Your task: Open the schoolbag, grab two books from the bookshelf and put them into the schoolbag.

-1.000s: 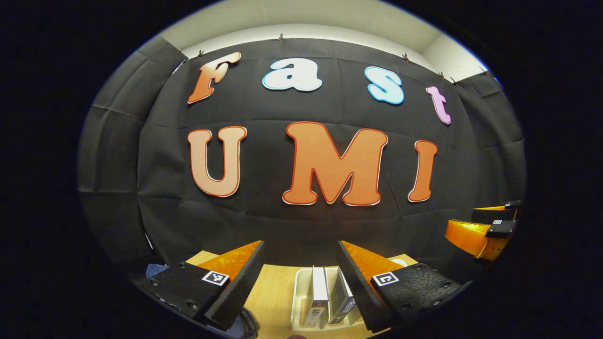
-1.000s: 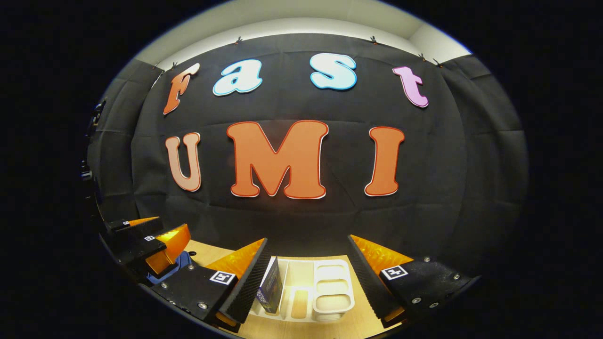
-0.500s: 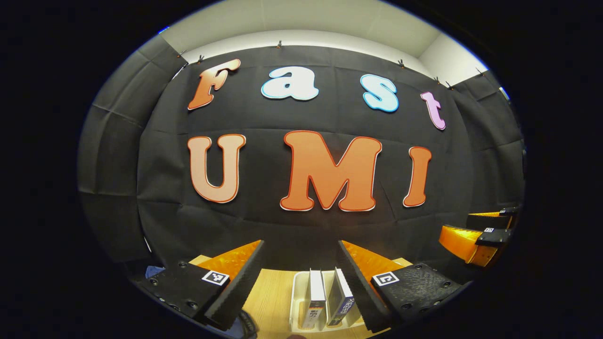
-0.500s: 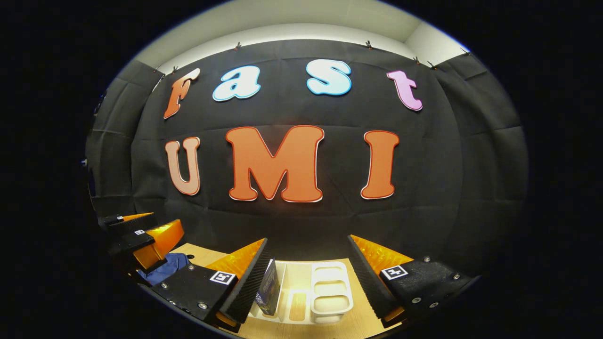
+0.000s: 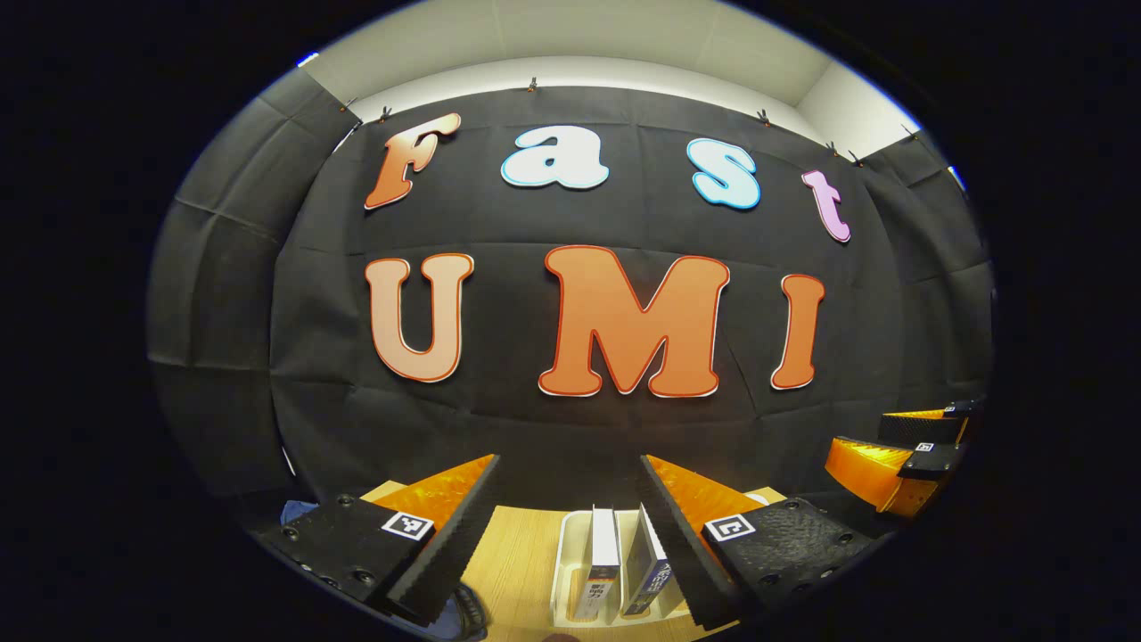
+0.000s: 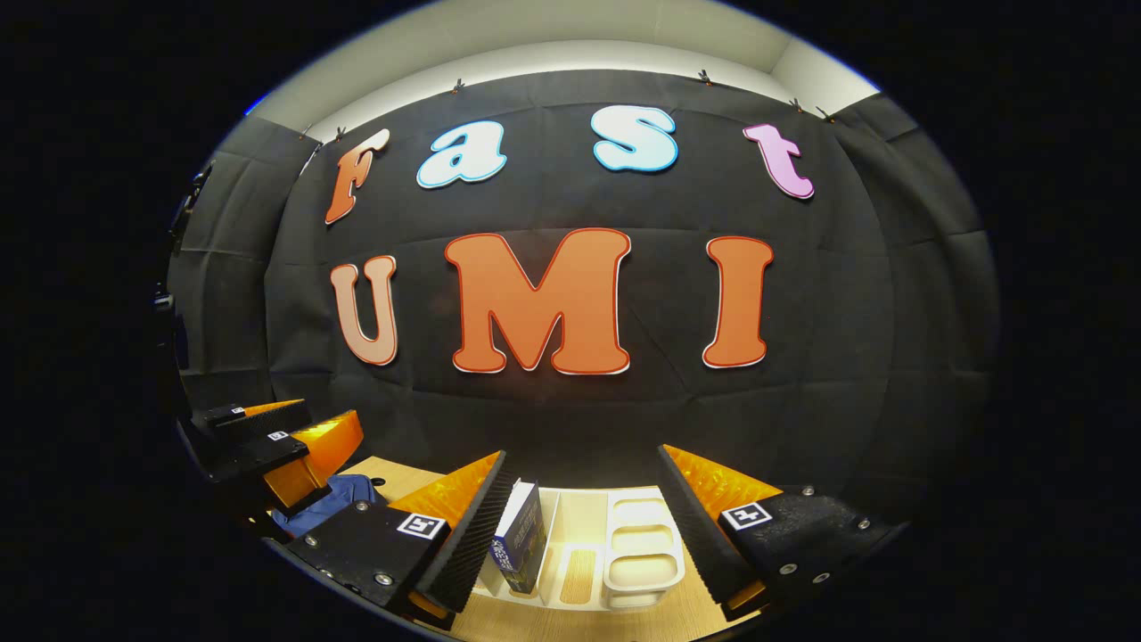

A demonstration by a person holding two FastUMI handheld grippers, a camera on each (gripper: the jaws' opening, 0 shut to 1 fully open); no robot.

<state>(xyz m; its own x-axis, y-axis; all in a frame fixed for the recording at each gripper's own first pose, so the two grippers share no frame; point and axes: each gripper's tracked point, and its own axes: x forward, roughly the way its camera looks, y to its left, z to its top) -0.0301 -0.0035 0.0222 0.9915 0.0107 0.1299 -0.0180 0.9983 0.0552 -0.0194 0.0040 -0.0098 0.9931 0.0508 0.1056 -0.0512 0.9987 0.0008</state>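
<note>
Hovering, left gripper: left gripper (image 5: pixel 568 499) hangs above the wooden table (image 5: pixel 521 557), fingers spread wide with nothing between them; in the right gripper view it shows off to the left (image 6: pixel 267 437), also spread.
Right gripper: right gripper (image 6: pixel 579 495) is held above the table too, fingers spread wide and bare; in the left gripper view it sits far to the right (image 5: pixel 909 446).
Bookshelf: a white plastic bookshelf (image 5: pixel 563 562) stands on the table just ahead of and below the left gripper's fingers; in the right gripper view it lies straight ahead between the right gripper's fingers (image 6: pixel 637 544), with several small compartments on its right part.
Books: two books stand in the bookshelf side by side, a white-spined book (image 5: pixel 603 557) upright and a dark blue book (image 5: pixel 646 566) leaning toward the left gripper's right finger; in the right gripper view the dark blue book (image 6: pixel 521 544) stands close by the right gripper's left finger, whether touching I cannot tell.
Schoolbag: a blue schoolbag (image 6: pixel 325 499) lies on the table to the left of the right gripper, below the left gripper; a bit of it shows by the left gripper's left finger (image 5: pixel 463 615). Open or closed cannot be told.
</note>
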